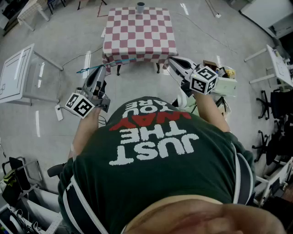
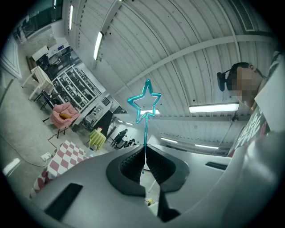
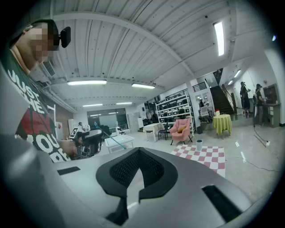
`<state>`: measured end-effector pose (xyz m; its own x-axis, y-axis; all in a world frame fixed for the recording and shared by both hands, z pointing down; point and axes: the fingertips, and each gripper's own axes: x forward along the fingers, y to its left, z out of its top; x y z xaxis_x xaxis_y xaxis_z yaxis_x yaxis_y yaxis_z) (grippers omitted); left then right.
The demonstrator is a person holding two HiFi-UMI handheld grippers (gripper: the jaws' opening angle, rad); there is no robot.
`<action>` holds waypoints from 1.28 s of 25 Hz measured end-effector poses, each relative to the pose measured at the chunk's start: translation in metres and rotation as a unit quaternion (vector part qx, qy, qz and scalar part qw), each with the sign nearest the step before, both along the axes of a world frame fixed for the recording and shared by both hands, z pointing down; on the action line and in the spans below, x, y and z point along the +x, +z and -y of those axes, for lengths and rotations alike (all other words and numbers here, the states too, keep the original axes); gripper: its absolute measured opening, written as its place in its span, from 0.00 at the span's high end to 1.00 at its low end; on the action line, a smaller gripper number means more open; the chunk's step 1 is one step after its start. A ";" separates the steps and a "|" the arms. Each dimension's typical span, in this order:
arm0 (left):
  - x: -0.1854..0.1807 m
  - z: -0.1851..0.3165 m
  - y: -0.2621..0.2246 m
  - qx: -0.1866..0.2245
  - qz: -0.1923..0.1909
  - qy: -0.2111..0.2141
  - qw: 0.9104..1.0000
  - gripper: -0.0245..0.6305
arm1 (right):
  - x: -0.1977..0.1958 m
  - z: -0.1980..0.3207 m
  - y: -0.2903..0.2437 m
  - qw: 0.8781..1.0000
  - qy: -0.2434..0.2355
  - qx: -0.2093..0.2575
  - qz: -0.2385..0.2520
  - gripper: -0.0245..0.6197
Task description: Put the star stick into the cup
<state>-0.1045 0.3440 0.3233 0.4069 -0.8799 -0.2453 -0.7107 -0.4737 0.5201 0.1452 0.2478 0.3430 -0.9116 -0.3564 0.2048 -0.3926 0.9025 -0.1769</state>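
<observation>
Left gripper (image 2: 144, 153) pinches the teal star stick (image 2: 145, 132) (star upward); right gripper (image 3: 139, 153) is closed, empty; cup (image 1: 140, 7) stands on checkered table (image 1: 139, 34).

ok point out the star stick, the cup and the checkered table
star stick (image 2: 145, 133) left gripper view, its stem
cup (image 1: 140, 7) head view, its side
checkered table (image 1: 139, 34) head view, bare cloth

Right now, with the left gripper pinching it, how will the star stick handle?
Probably very light: the star stick is a thin rod with an outline star. It may wobble, since the left gripper pinches only its lower end. The slim shaft could swivel in that grip.
</observation>
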 end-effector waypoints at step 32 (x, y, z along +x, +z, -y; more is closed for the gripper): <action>0.089 0.033 -0.014 0.000 0.012 0.012 1.000 0.93 | 0.085 0.019 -0.012 1.000 -0.003 0.002 0.028 0.91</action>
<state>-0.0158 0.3113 0.3091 0.4341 -0.8699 -0.2340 -0.7117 -0.4905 0.5030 0.2298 0.2285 0.3308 -0.9240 -0.3508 0.1521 -0.3760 0.9060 -0.1945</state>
